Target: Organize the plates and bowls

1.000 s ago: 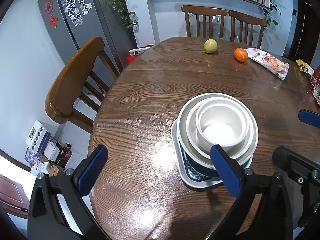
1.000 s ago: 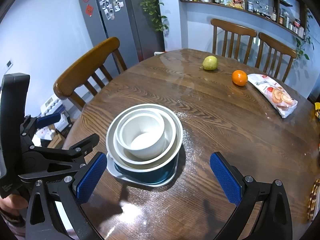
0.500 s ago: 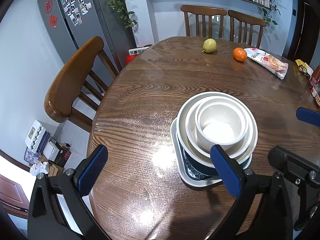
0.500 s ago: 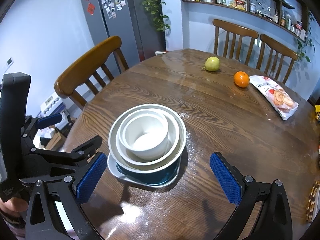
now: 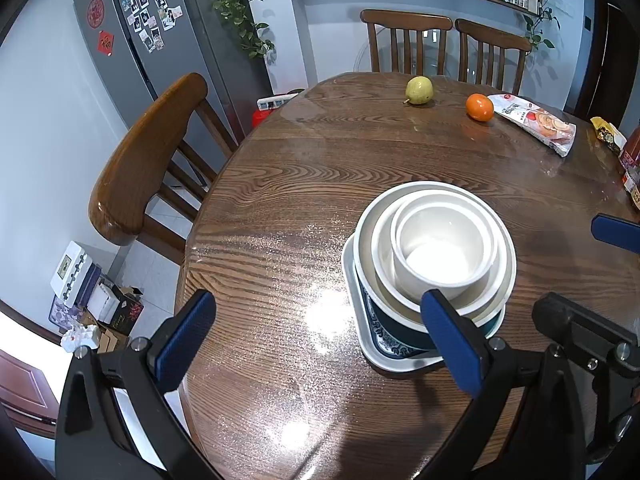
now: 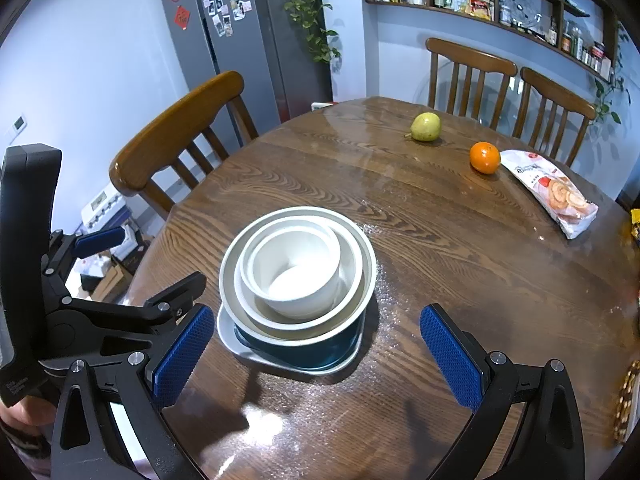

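Left gripper [image 5: 318, 336] wide open, empty, right gripper [image 6: 316, 346] spread wide too, nested bowls [image 6: 298, 272] on plate [image 6: 228, 334] dead centre, pear [image 6: 426, 127] at one o'clock.

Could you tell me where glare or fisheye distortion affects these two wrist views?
Left wrist view: bright glare patches on the glossy round wooden table beside the stacked white bowls; edges bend. Right wrist view: glare near the bottom of the table, chairs curve outward.

Nested bowls [image 6: 296, 276] on plate [image 6: 256, 354]
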`<action>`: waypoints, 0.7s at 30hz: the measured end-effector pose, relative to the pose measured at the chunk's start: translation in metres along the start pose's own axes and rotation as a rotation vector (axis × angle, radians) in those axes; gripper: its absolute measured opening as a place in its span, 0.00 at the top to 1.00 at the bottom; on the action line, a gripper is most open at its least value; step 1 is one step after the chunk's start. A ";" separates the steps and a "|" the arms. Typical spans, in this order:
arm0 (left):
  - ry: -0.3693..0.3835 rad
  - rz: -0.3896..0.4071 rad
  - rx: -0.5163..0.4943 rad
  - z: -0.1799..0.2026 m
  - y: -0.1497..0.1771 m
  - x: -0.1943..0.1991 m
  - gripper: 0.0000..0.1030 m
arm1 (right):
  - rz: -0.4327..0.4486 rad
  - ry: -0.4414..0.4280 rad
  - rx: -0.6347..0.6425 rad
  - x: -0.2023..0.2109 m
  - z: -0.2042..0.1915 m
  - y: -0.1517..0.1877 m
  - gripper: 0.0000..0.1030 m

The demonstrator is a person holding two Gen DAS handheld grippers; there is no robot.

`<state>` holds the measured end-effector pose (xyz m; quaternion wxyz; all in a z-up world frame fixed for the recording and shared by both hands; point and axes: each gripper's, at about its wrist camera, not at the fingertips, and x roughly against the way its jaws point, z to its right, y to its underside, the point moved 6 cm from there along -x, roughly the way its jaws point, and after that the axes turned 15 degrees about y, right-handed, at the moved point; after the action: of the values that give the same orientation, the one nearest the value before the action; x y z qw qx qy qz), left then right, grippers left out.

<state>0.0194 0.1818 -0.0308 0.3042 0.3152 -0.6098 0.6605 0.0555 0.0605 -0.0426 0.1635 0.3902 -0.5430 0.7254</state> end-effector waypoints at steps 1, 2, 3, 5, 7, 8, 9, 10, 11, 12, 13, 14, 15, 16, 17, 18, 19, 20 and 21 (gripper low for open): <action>0.001 0.001 0.000 0.000 0.000 0.000 0.01 | 0.000 -0.001 0.000 0.000 0.000 0.000 0.00; 0.000 0.001 0.000 0.000 0.000 0.000 0.01 | 0.000 -0.001 0.000 0.000 0.000 0.000 0.00; 0.000 0.001 -0.001 0.000 0.000 0.000 0.01 | 0.000 0.000 0.000 0.000 0.000 0.000 0.00; 0.000 0.002 -0.001 0.000 0.000 0.000 0.01 | 0.000 -0.001 -0.001 0.000 0.000 0.000 0.00; -0.003 0.003 -0.003 0.000 0.000 0.000 0.01 | 0.000 0.001 0.000 0.000 0.000 0.000 0.00; -0.002 0.003 -0.003 0.001 0.000 0.000 0.01 | 0.000 0.001 0.000 0.000 0.000 0.000 0.00; -0.002 0.002 -0.002 0.001 0.000 0.000 0.01 | 0.000 0.001 0.000 0.000 0.000 0.000 0.00; -0.003 0.003 -0.002 0.001 0.000 0.000 0.01 | 0.000 -0.001 0.000 0.000 0.000 0.000 0.00; -0.002 0.003 -0.003 0.001 0.000 0.000 0.01 | 0.001 -0.001 0.000 0.000 0.000 0.000 0.00; -0.002 0.004 -0.003 0.000 0.000 0.000 0.01 | 0.000 0.001 0.000 0.000 0.000 -0.001 0.00; 0.000 0.003 -0.002 0.001 0.000 0.000 0.01 | 0.001 0.000 0.000 0.000 0.000 -0.001 0.00; 0.000 0.004 -0.003 0.001 0.000 0.000 0.01 | 0.001 0.000 0.000 0.000 0.000 -0.001 0.00; -0.001 0.005 -0.004 0.001 0.000 0.001 0.01 | 0.001 0.000 0.000 0.001 0.000 -0.001 0.00; -0.002 0.006 -0.004 0.001 0.000 0.001 0.01 | 0.002 0.000 0.000 0.001 0.000 -0.001 0.00; -0.001 0.007 -0.005 0.001 0.000 0.002 0.01 | 0.002 0.000 0.000 0.000 0.000 -0.001 0.00; -0.002 0.008 -0.006 0.001 0.000 0.002 0.01 | 0.002 0.000 -0.001 0.000 0.000 -0.001 0.00; -0.002 0.008 -0.006 0.001 0.000 0.002 0.01 | 0.002 0.001 -0.001 0.001 0.000 -0.001 0.00; -0.002 0.009 -0.006 0.001 0.000 0.002 0.01 | 0.002 0.000 -0.001 0.001 0.000 -0.001 0.00; -0.002 0.009 -0.006 0.001 0.000 0.002 0.01 | 0.002 -0.001 -0.001 0.000 0.000 -0.001 0.00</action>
<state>0.0183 0.1803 -0.0290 0.3016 0.3123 -0.6135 0.6596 0.0558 0.0610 -0.0415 0.1628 0.3900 -0.5436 0.7252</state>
